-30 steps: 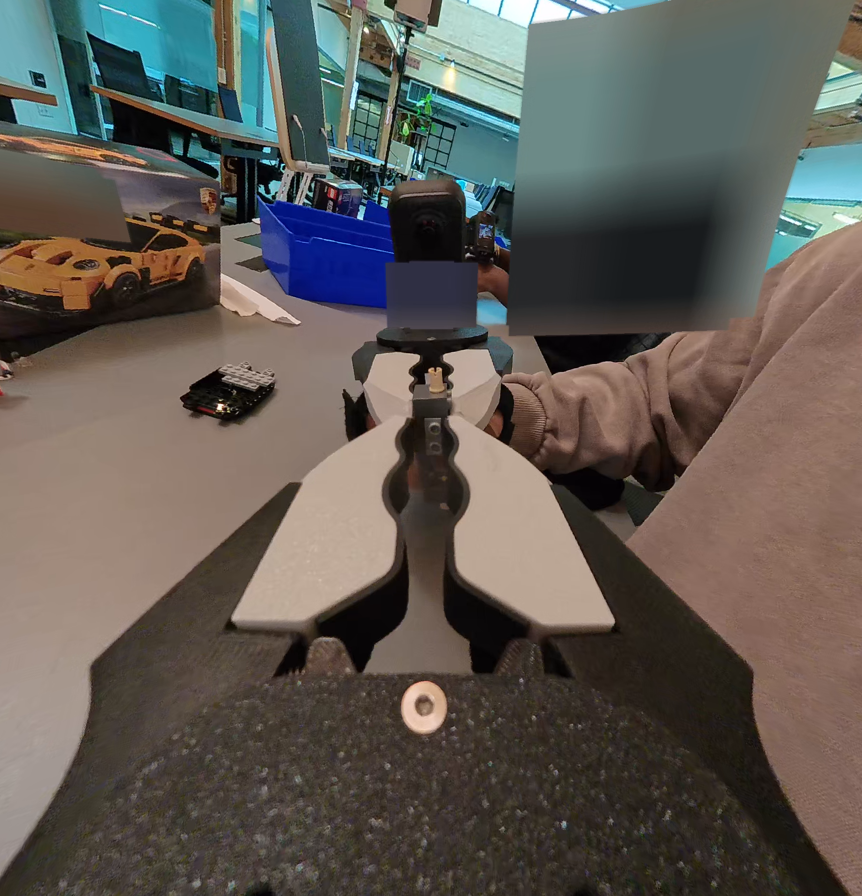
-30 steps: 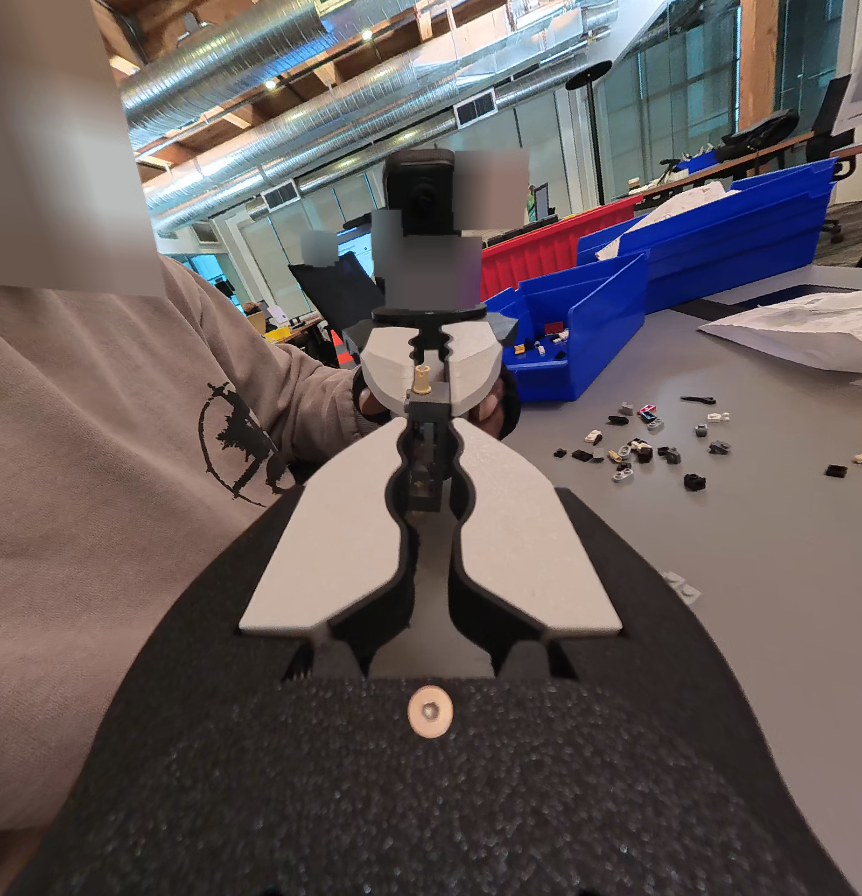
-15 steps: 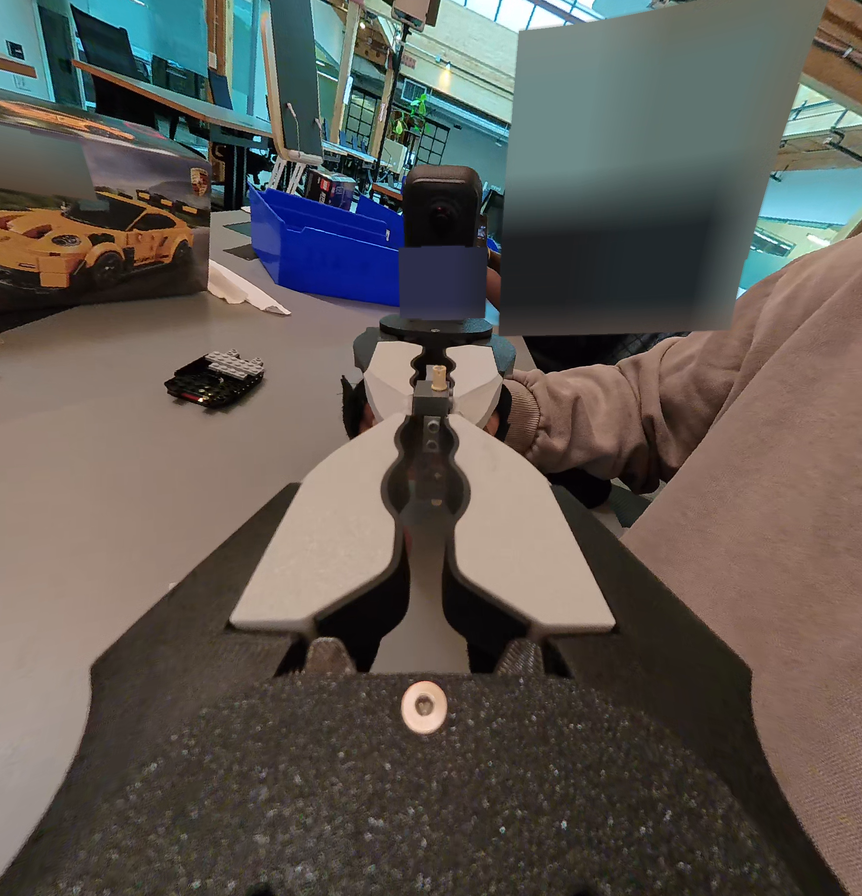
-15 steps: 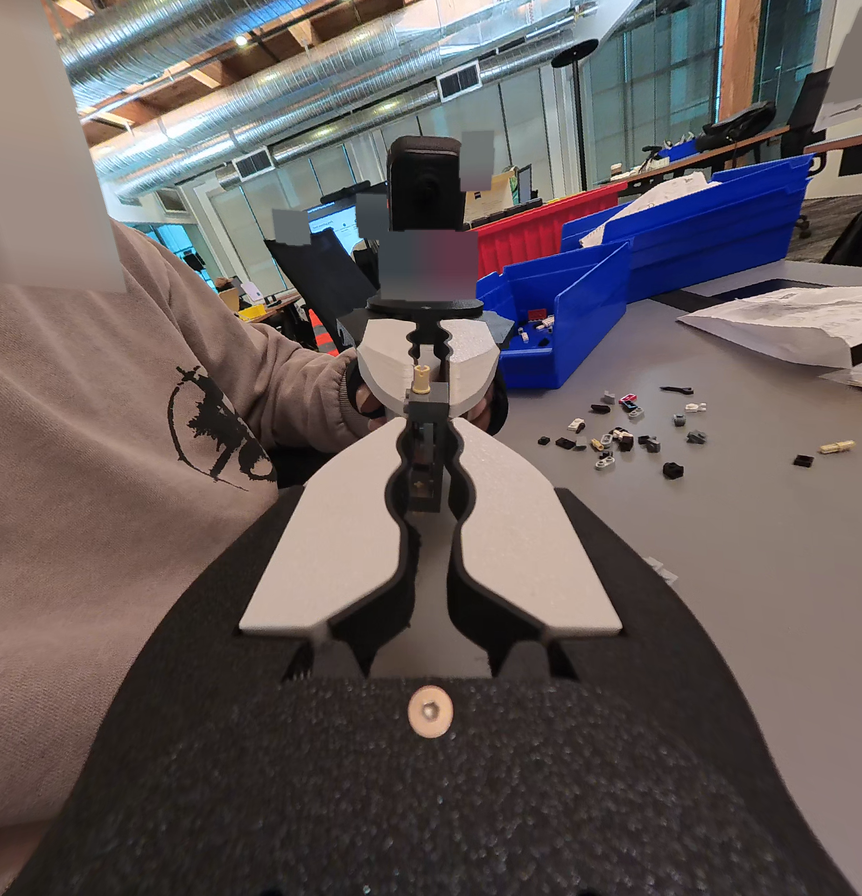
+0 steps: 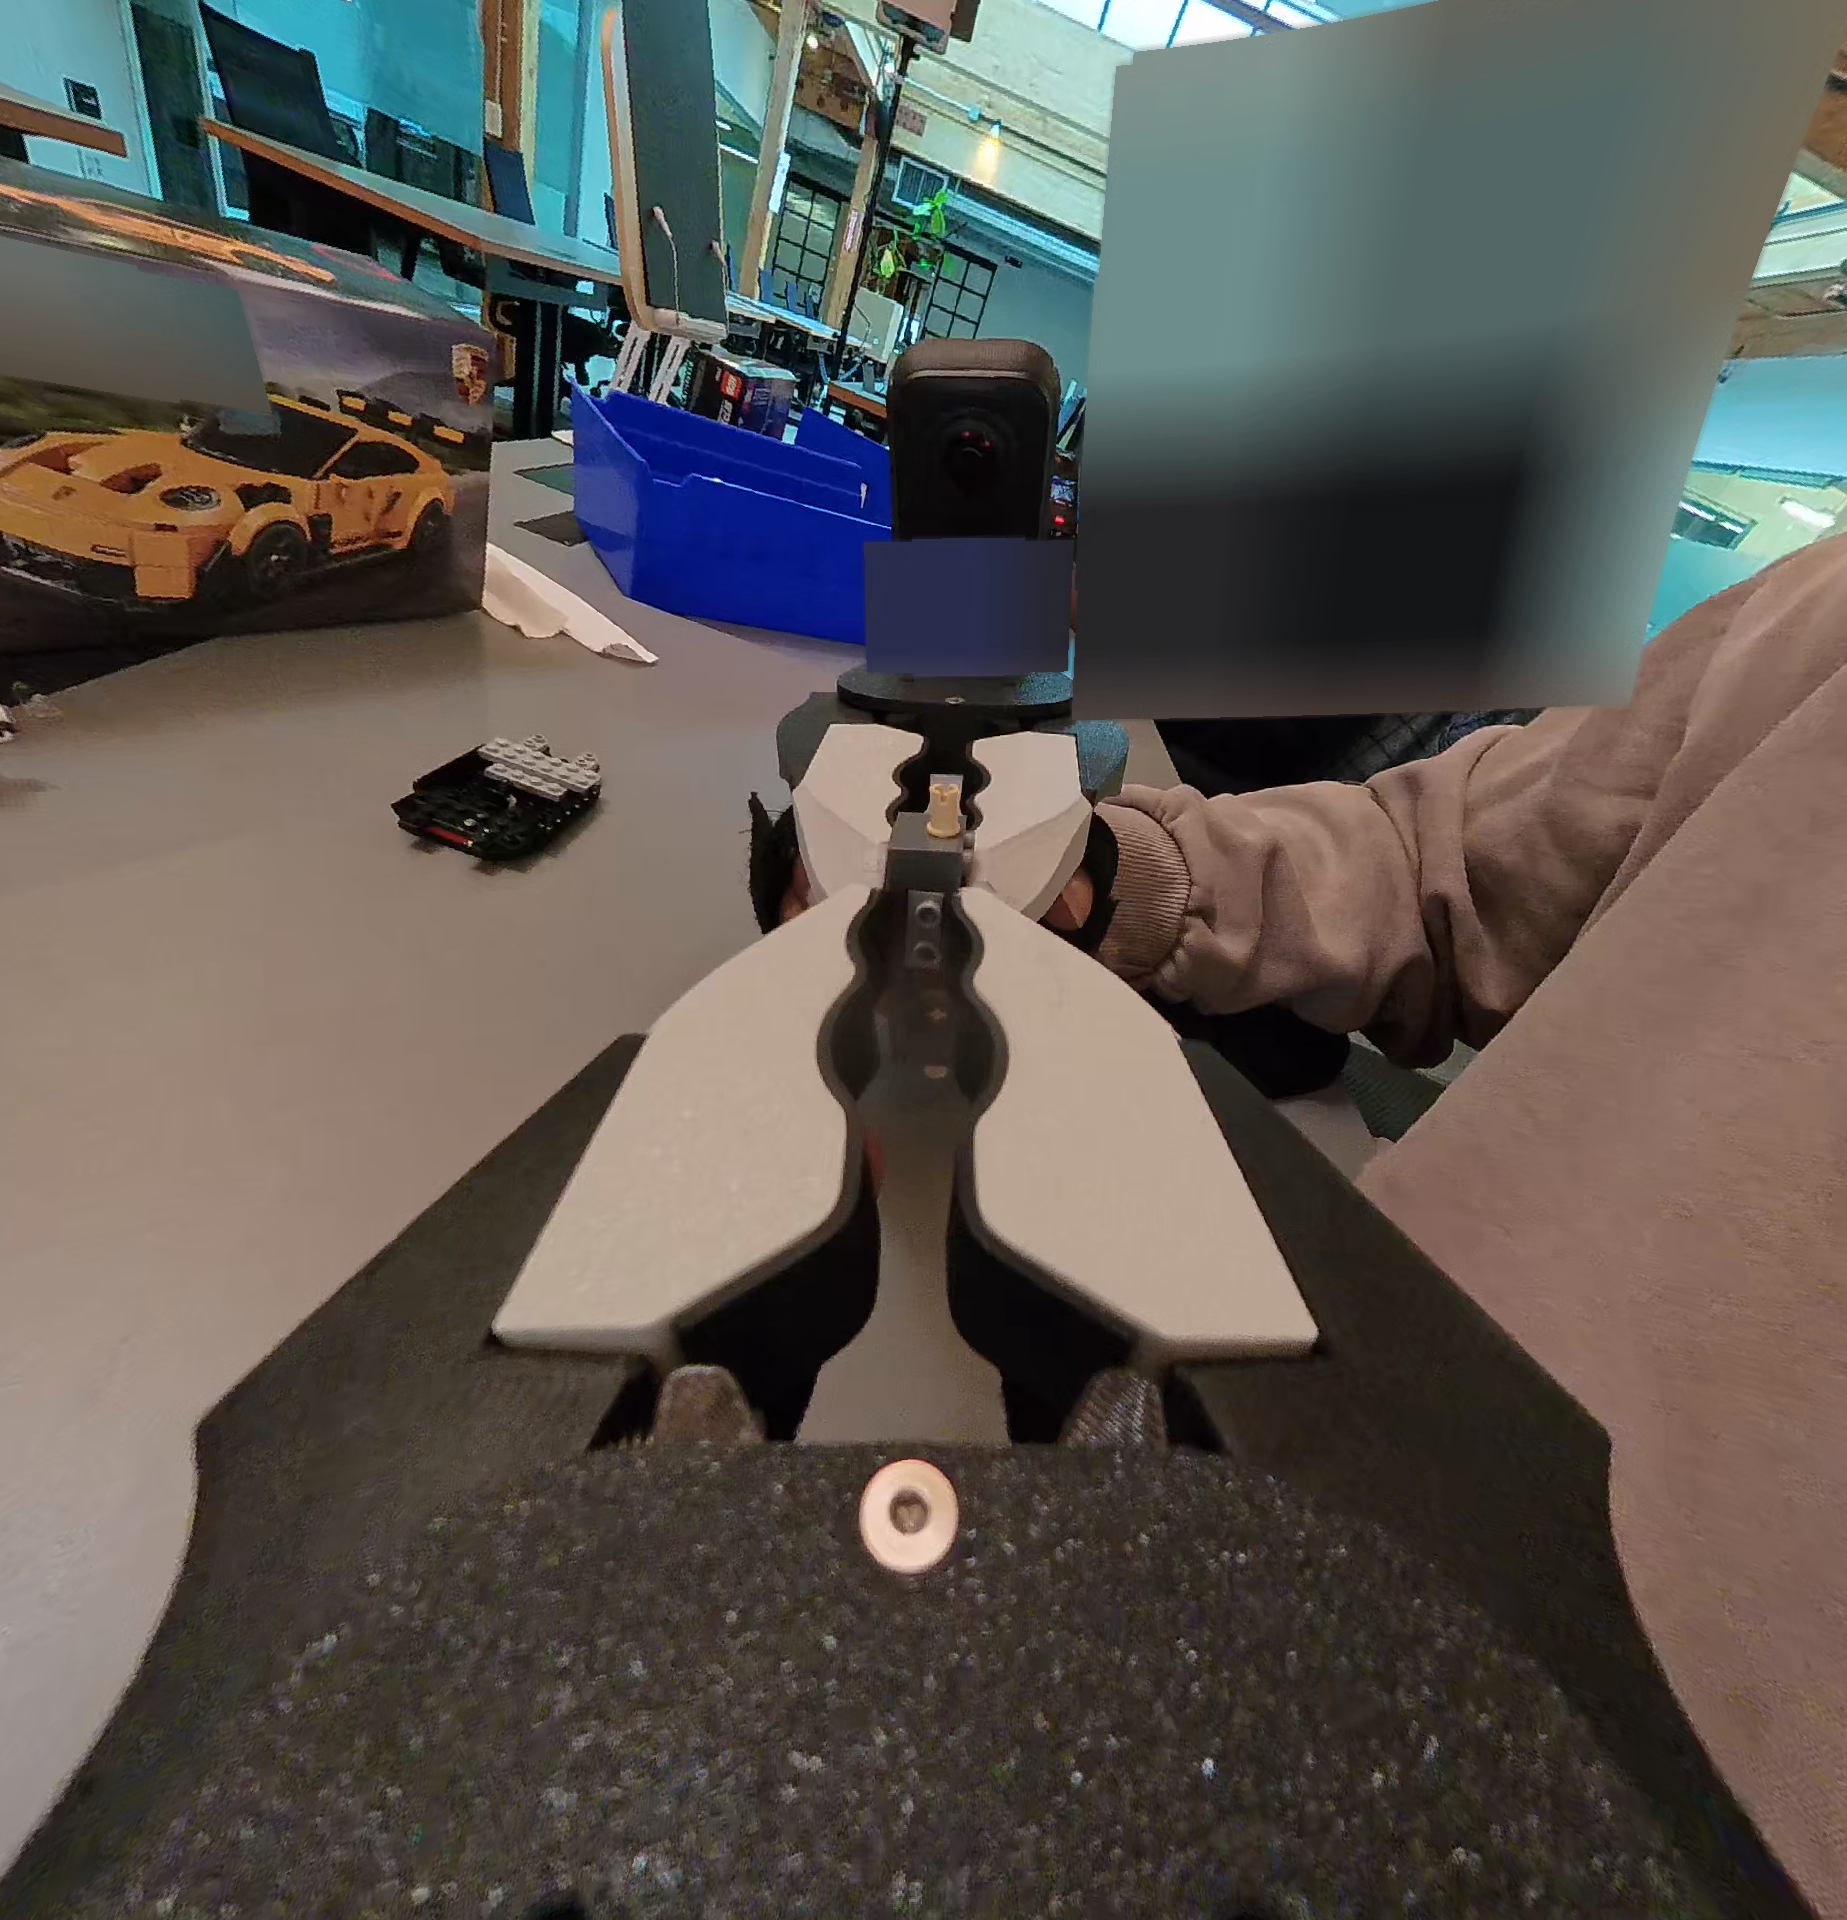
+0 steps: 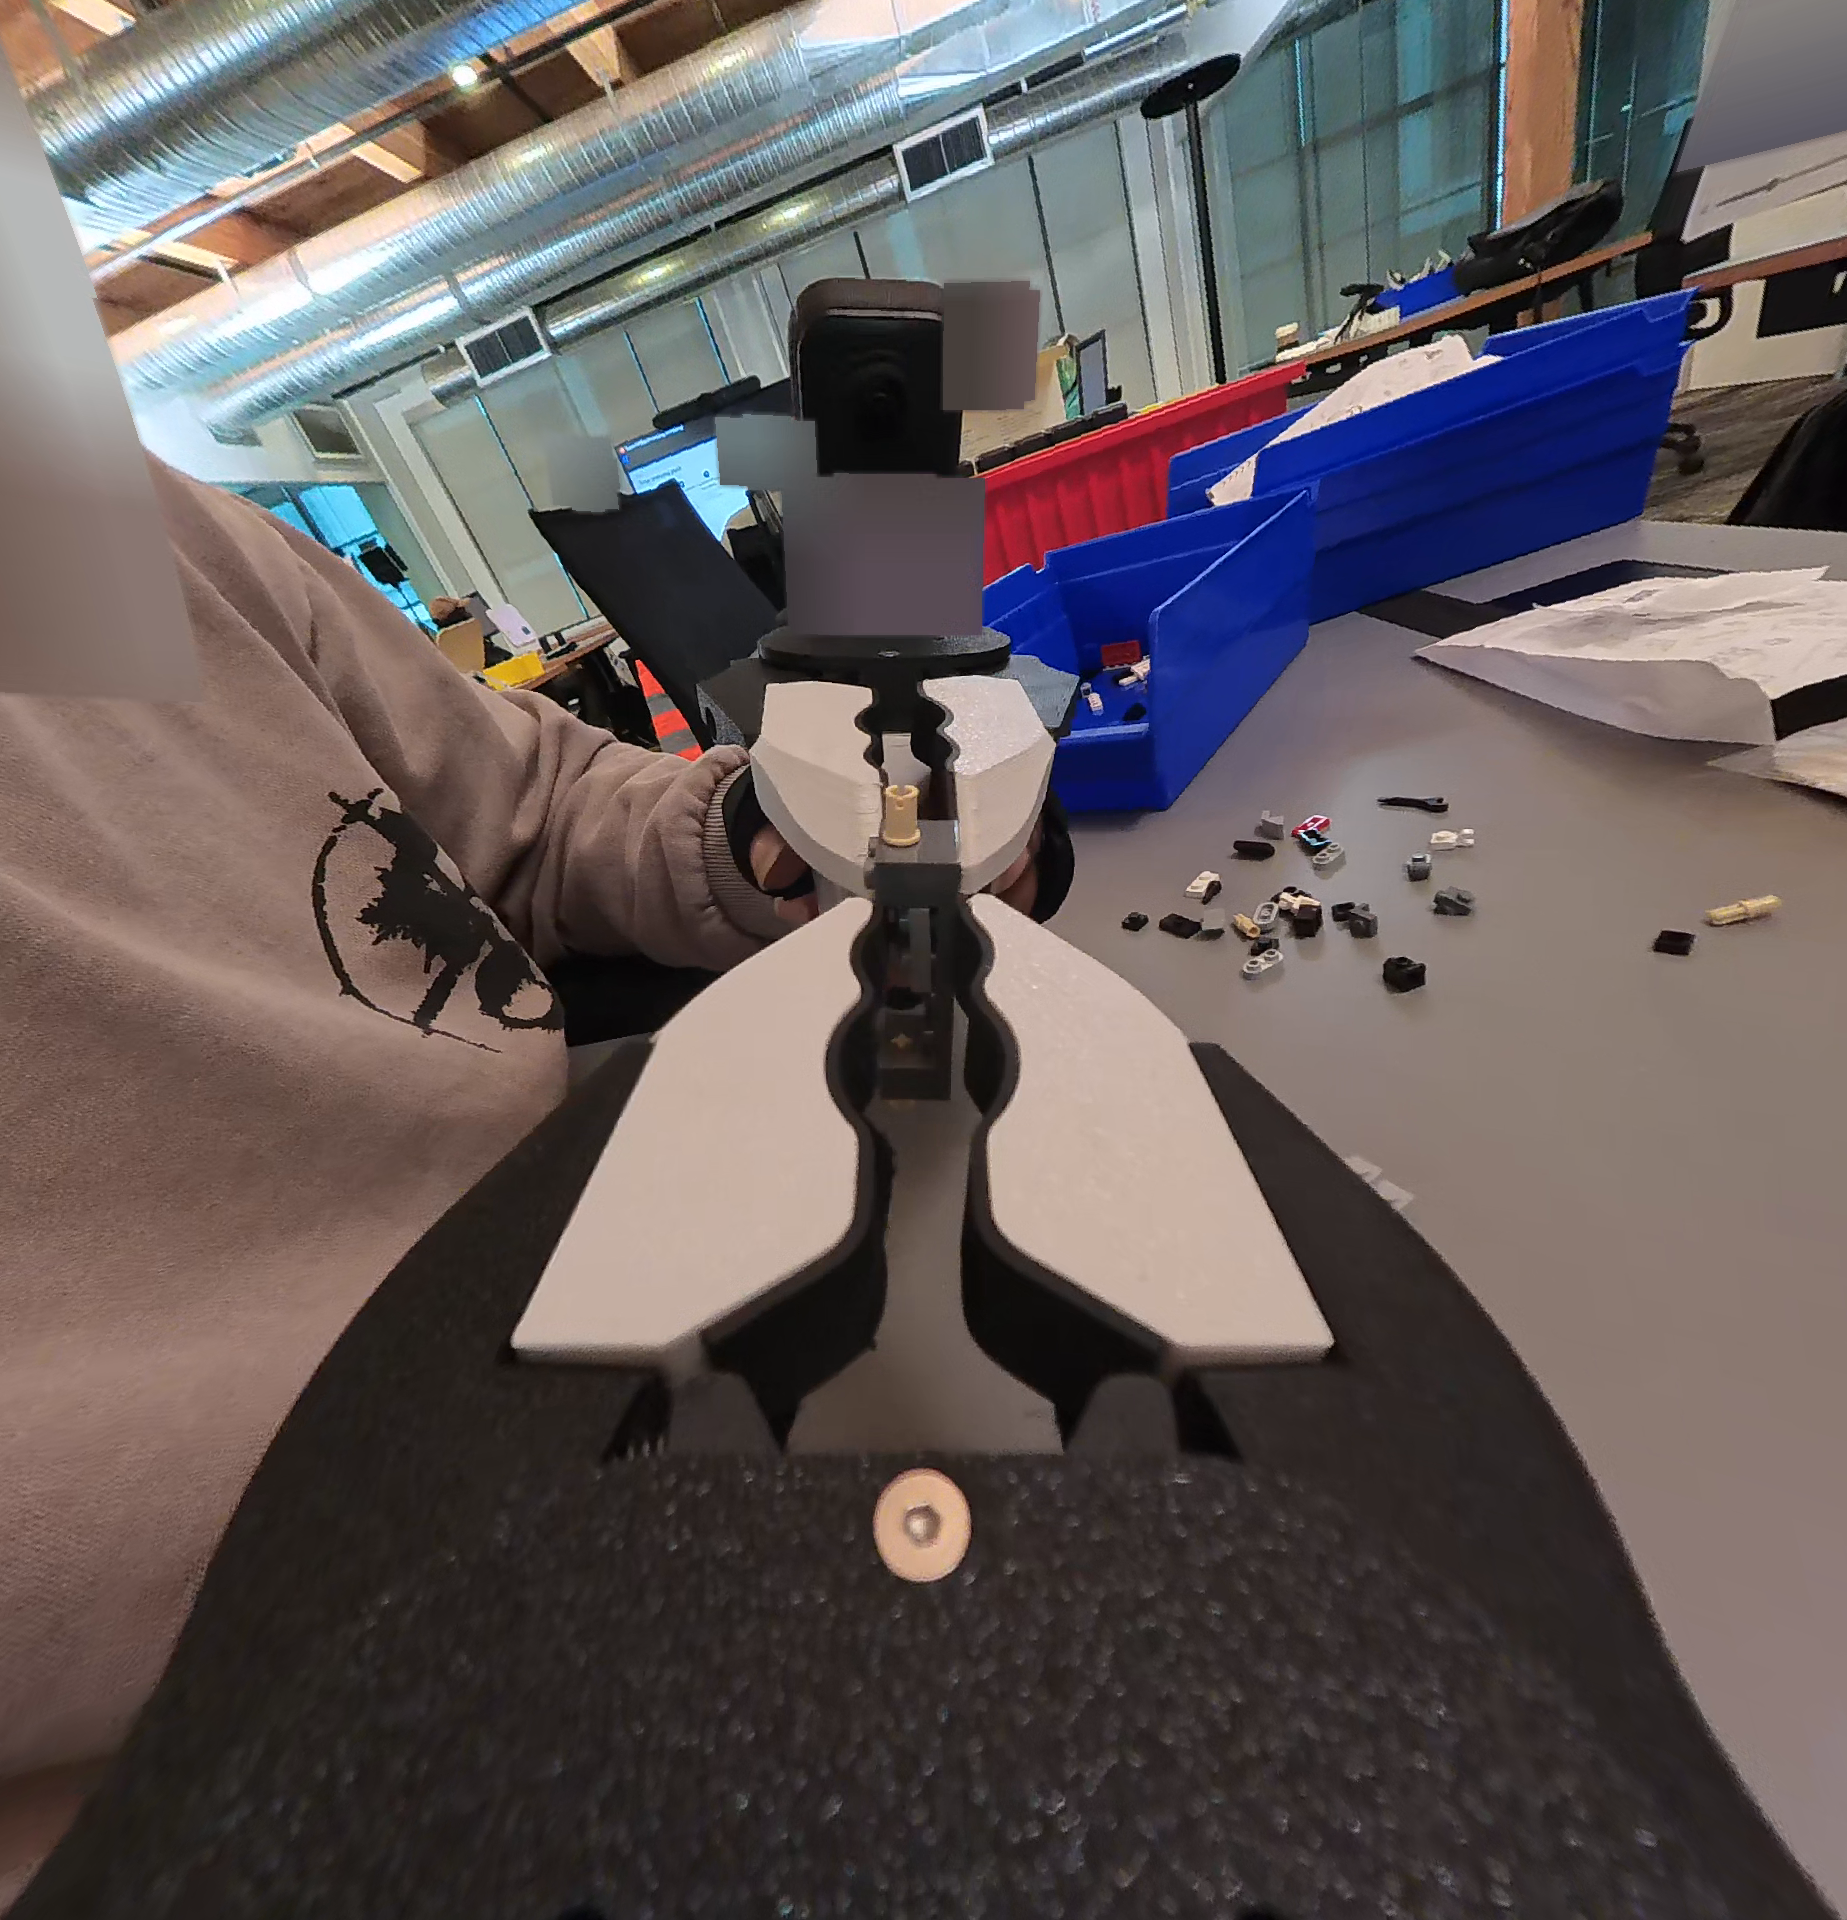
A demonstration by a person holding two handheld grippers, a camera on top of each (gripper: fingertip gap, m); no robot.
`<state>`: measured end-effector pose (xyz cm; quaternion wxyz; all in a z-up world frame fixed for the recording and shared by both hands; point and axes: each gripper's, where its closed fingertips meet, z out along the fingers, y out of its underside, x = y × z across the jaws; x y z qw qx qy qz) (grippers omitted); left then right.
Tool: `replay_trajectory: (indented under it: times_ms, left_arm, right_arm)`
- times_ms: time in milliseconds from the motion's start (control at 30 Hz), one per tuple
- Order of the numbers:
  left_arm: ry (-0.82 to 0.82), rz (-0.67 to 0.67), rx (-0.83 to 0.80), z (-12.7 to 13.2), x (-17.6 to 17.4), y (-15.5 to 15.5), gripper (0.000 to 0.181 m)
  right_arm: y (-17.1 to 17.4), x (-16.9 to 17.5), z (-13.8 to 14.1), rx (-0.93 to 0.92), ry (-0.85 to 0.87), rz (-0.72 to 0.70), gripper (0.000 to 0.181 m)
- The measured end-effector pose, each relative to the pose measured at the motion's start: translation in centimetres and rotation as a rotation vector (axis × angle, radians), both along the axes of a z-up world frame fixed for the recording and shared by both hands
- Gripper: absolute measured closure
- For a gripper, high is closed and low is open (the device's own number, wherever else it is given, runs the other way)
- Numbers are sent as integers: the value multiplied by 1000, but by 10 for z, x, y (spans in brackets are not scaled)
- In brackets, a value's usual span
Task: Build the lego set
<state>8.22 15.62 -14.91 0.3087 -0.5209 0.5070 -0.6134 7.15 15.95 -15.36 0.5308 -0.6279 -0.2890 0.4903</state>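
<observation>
Left tool (image 5: 924,935) and right tool (image 6: 914,966) facing, both clamping grey beam (image 5: 927,940) above counter (image 5: 275,1039); tan pin (image 6: 901,814) staying seated on top, seating apparently finishing.

A dark grey lego beam (image 5: 924,940) with a row of round holes hangs above the table, pinched at both ends, its long axis running toward 12 o'clock in both wrist views. A tan pin (image 5: 944,807) stands upright from its far end. At 10 o'clock in the left wrist view a black plate assembly (image 5: 498,795) topped with light grey studded plates lies flat on the table, and at 2 o'clock in the right wrist view loose small pieces (image 6: 1303,909), black, grey, white and tan, lie scattered.
</observation>
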Motion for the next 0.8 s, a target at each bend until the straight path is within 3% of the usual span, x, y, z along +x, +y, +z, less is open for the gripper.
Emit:
replay_trajectory:
  times_ms: [567, 800]
  left_arm:
    - [-32, 17, 52, 11, -3, 1, 177]
    - [-48, -11, 46, 10, -6, -4, 164]
  right_arm:
    - [2, -2, 9, 5, 39, -3, 170]
    - [-9, -7, 10, 22, 24, 53, 170]
